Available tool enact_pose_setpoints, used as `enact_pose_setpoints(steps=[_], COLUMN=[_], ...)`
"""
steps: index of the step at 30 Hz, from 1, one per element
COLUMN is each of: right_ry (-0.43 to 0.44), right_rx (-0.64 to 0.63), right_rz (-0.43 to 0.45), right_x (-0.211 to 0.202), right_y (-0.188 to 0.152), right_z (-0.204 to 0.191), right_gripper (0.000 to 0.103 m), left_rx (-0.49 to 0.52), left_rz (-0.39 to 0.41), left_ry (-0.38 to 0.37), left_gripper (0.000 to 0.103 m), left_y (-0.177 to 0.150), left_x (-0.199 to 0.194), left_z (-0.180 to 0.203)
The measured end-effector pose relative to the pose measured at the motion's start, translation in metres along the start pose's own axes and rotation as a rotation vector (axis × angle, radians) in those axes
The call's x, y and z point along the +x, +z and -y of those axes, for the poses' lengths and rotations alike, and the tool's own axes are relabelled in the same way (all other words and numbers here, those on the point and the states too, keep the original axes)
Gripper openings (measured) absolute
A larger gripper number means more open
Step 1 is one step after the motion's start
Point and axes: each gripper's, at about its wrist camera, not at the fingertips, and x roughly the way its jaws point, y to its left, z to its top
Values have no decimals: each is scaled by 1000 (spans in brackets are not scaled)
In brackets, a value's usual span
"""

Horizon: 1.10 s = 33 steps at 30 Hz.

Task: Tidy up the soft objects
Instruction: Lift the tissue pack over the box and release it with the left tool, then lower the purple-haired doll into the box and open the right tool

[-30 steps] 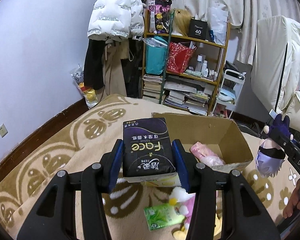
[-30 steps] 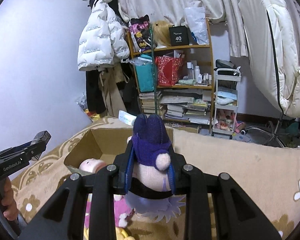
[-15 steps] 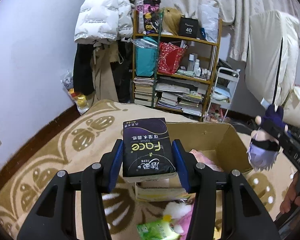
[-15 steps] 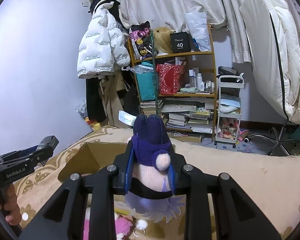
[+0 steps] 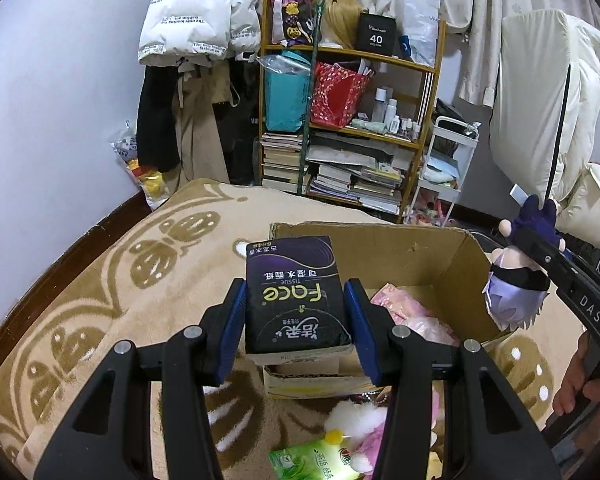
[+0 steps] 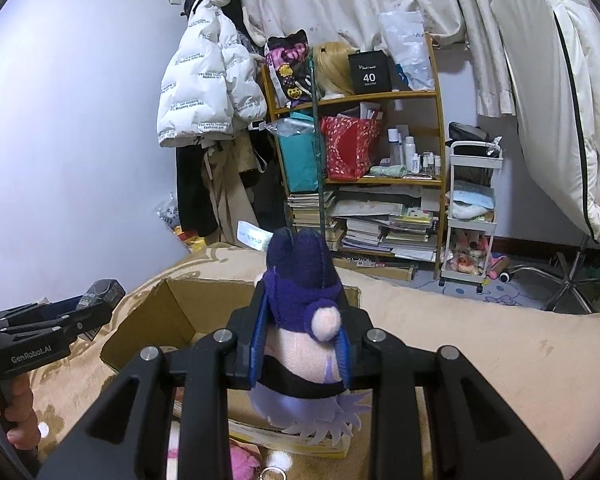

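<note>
My left gripper is shut on a dark purple tissue pack and holds it above the near left corner of an open cardboard box. Pink soft items lie inside the box. My right gripper is shut on a purple plush doll, held above the box. In the left wrist view the doll hangs over the box's right wall.
A green tissue pack and a white-pink plush lie on the beige patterned blanket in front of the box. A cluttered shelf, hanging coats and a white cart stand behind.
Both grippers have risen and moved forward over the box with their loads. The view has tilted up towards the shelf.
</note>
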Motion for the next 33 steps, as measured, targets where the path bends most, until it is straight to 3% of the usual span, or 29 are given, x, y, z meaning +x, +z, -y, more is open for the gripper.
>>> enact_pose_setpoints(steps=[14,22,25,27,31,33], right_ry=[28,53,66,67,69,72], right_rx=[32,77,92,99,97,97], right_rz=[-20,-50,-69,-72,-86,-92], right_x=[9,16,18,16,16,15], right_y=[-7,-11,-13,-15,-15,-16], right_z=[11,16,18,18,16,15], right_gripper=[31,34,40,51,54,64], left_rx=[29,18,12,13,11,11], left_rz=[-16,-59,-56,-59,-90,-103], left_ry=[-50,-30,-16,-11,-1,1], left_gripper=[48,48,54,55,56,58], left_y=[2,0,0,0,-3,-4], left_x=[10,16,14,13,13,11], left_z=[12,10,7,7,6,6])
